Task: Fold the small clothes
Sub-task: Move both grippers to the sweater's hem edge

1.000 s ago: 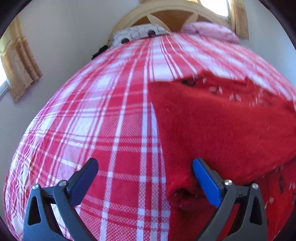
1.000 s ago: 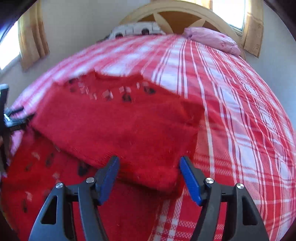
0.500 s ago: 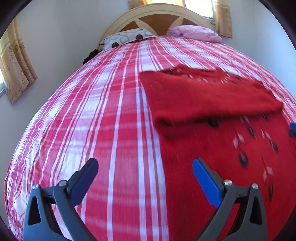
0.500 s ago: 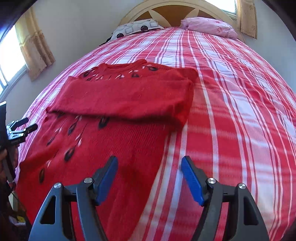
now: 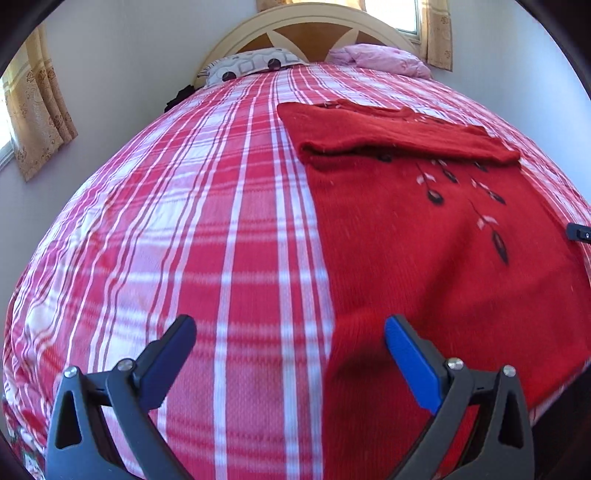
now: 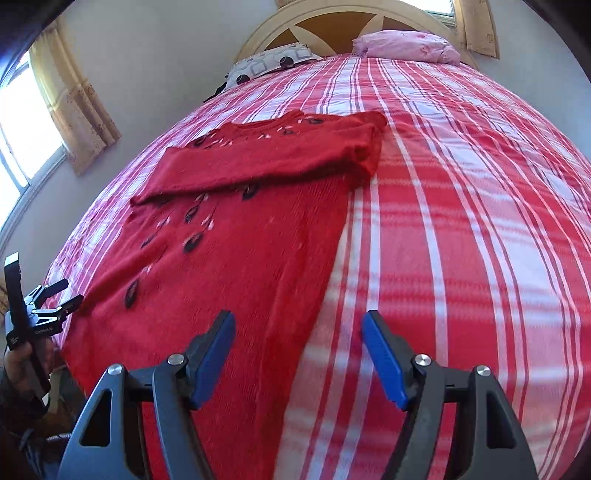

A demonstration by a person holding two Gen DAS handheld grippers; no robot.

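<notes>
So I've got a red sweater [image 5: 424,258] lying flat on the bed [image 5: 184,221], on that red-and-white plaid cover. Its sleeves are folded across the chest up near the collar end, and the black and pale leaf pattern shows below the fold. The hem end sits closest to me, right at the foot edge of the bed.

My left tongs [image 5: 290,354] are spread wide with nothing between them, hanging over the sweater's left hem corner: one tip over bare plaid, the other over the knit. Can't tell if they touch the fabric.

My right tongs [image 6: 297,354] are spread just as wide and hold nothing, over the opposite hem corner of the sweater [image 6: 240,258], one tip above red knit and one above the bed cover [image 6: 461,240]. The other handheld rig peeks in at the left edge of that view.

Two pillows [image 6: 402,46] sit by the headboard [image 5: 310,26], well apart from the sweater.
</notes>
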